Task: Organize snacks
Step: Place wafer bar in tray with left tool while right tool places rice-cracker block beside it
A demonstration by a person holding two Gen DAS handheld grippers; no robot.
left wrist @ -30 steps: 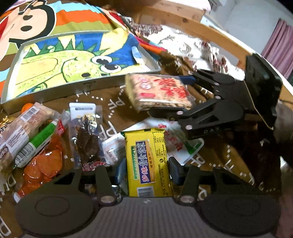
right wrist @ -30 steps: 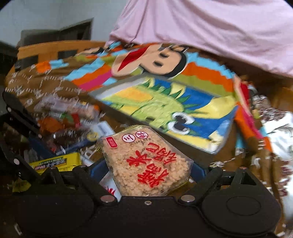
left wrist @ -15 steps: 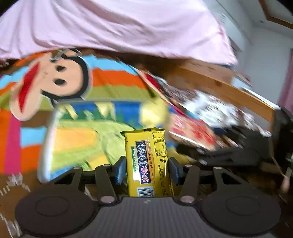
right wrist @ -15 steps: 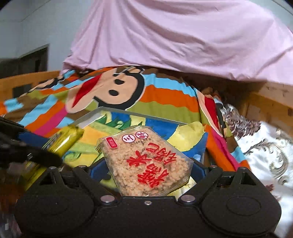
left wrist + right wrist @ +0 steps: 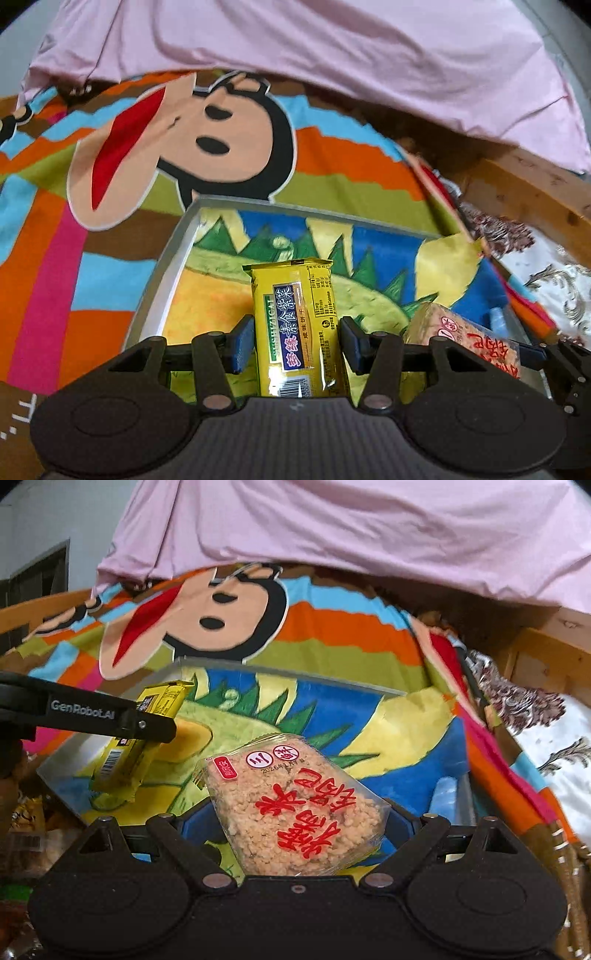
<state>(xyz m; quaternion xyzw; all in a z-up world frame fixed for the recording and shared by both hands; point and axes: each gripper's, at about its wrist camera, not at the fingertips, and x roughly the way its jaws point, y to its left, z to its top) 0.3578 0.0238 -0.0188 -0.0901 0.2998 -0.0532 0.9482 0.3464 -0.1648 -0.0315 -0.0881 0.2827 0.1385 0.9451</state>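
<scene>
Blue pads of the left gripper (image 5: 297,338) are clamped narrowly on a yellow biscuit packet (image 5: 301,325), which stands lengthwise between them with its barcode end toward the camera and a dark blue label with red and white characters down its face. In the right wrist view the same packet (image 5: 144,734) hangs tilted above the near left part of a shallow metal tray (image 5: 59,755) lined with a green dinosaur drawing. The right gripper (image 5: 295,821), its jaws set wide, grasps a clear-wrapped rice crisp cake (image 5: 295,808) printed with large red characters, held over the tray's near middle. Under the tray lies a striped cartoon monkey blanket (image 5: 332,155), with pink cloth (image 5: 332,48) behind it.
</scene>
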